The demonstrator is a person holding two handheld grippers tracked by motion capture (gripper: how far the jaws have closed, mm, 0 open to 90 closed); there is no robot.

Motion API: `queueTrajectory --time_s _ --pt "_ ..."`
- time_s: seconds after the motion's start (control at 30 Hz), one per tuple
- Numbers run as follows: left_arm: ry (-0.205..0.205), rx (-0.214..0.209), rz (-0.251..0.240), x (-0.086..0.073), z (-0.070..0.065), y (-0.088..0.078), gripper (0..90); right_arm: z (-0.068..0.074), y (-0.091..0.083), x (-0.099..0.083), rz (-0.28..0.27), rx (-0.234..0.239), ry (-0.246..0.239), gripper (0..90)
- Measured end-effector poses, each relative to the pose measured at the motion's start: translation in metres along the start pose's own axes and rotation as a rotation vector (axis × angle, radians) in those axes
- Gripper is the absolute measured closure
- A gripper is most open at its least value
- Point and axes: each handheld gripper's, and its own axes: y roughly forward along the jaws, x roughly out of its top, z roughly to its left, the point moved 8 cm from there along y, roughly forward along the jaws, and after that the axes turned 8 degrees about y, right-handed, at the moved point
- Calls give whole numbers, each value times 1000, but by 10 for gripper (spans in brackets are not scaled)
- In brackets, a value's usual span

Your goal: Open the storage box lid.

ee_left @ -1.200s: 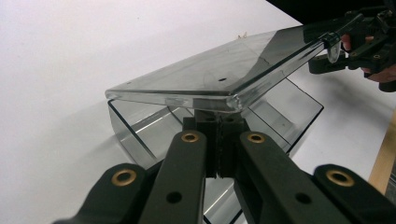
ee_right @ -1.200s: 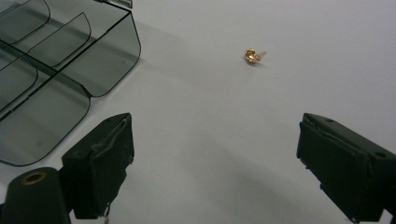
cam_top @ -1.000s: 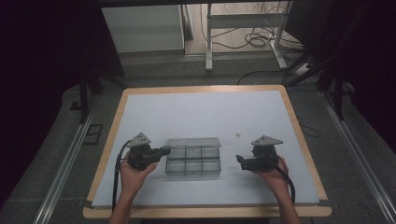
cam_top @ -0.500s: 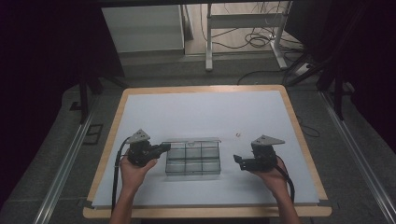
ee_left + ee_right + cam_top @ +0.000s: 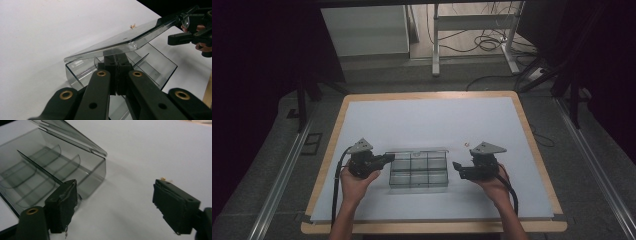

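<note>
Fingers first: on the left gripper (image 5: 384,159) they are pressed fully together against the left end of the clear compartment box (image 5: 418,170), tucked just under its raised lid (image 5: 130,40); whether they pinch the box wall or merely prop it, I cannot tell. On the right gripper (image 5: 456,166) the fingers (image 5: 61,205) stand wide apart, have just been closing a little, and have nothing between them.

Going by size, the bench (image 5: 427,120) with its white top carries everything. The box lies near its front edge, midway between the two hands, its long axis running left to right, so each gripper faces one short end. The lid, hinged along the far side, is tilted partly up. A tiny tan scrap (image 5: 466,143) lies just beyond the box's right far corner.

From the right gripper the box's near corner sits just ahead of and beside one finger, apart from it. That free hand is likely the one to move next, toward the lid or the right end.
</note>
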Motion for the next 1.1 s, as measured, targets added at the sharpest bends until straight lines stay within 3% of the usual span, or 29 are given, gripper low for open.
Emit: queueTrajectory --time_s 0.2,0.43,1.1 --pt "1 1 6 -1 -2 2 894 16 10 16 -25 57 -28 287" --pt "1 2 7 -1 -2 2 895 21 21 26 -26 96 -30 356" --pt "-1 1 7 -1 -2 2 891 35 28 40 -30 136 -74 413"
